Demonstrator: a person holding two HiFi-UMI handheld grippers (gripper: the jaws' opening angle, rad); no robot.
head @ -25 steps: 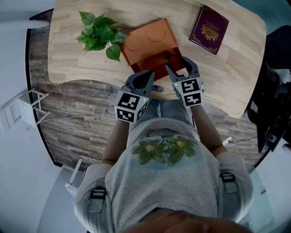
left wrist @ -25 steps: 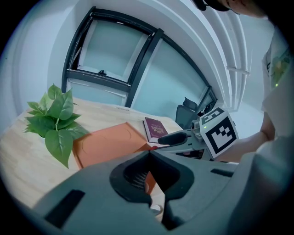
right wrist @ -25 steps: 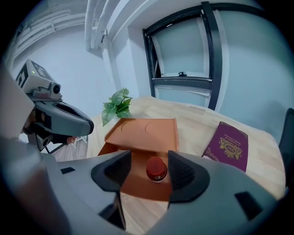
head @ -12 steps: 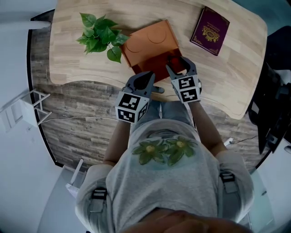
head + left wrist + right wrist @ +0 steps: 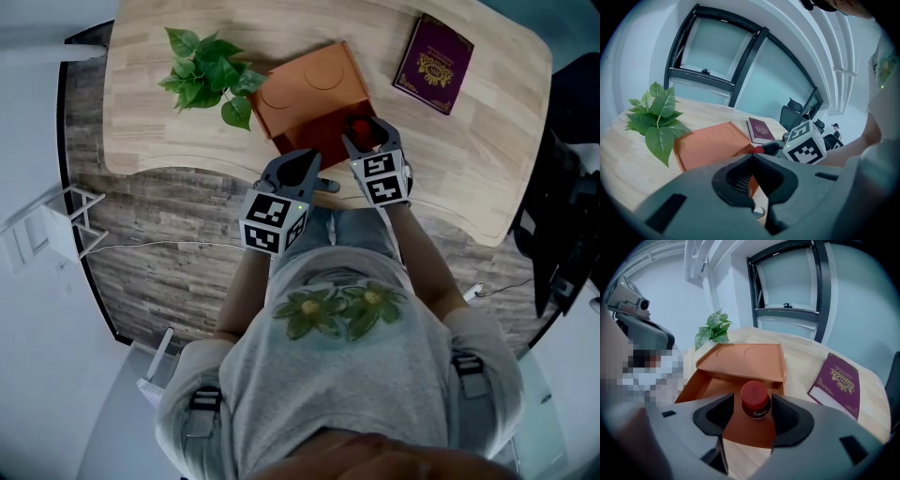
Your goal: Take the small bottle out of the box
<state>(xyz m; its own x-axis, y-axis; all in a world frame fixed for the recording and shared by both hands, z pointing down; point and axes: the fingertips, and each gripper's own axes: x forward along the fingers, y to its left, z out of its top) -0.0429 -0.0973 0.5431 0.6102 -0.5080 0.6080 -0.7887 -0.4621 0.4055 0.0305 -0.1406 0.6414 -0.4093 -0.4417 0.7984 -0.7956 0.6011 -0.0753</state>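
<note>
Nearest the table's edge, the left gripper is clenched on nothing. The right gripper brackets the small bottle, jaws close on both sides but not visibly clamped. The bottle stands upright in the open orange box. It looks light, rigid and glossy, probably slippery, so take hold of the dark body below the red cap. Beyond lie the smooth flat lid, a maroon booklet and a leafy plant.
</note>
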